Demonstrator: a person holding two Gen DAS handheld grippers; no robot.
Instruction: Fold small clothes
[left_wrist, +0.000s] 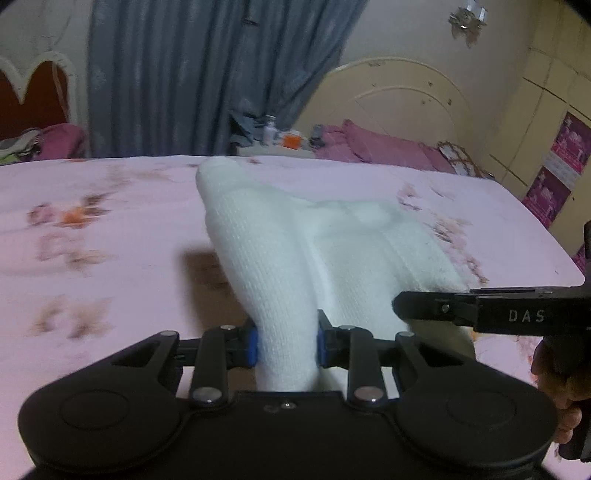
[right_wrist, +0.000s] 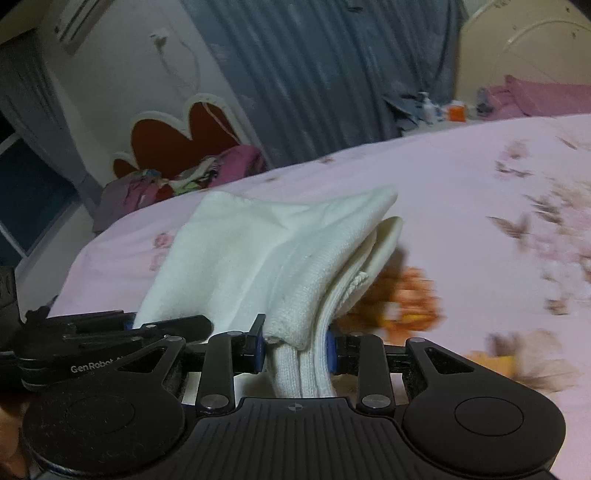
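Observation:
A white knit garment (left_wrist: 258, 236) hangs lifted above the pink flowered bedsheet (left_wrist: 110, 221), its far end still drooping toward the bed. My left gripper (left_wrist: 287, 343) is shut on one bunched near edge, blue pads pressing both sides. My right gripper (left_wrist: 413, 308) comes in from the right beside it and reaches into the cloth. In the right wrist view the garment (right_wrist: 258, 251) shows doubled layers, and my right gripper (right_wrist: 295, 349) is shut on a thick folded edge. My left gripper (right_wrist: 162, 325) sits close on the left, holding the neighbouring edge.
The bedsheet (right_wrist: 480, 184) spreads wide on all sides. Behind are a grey-blue curtain (left_wrist: 192, 74), a cream headboard (left_wrist: 399, 92) with pink pillows (left_wrist: 373, 142), bottles on a nightstand (left_wrist: 280, 138) and a clothes pile (right_wrist: 184, 177). A hand (left_wrist: 565, 406) grips the right handle.

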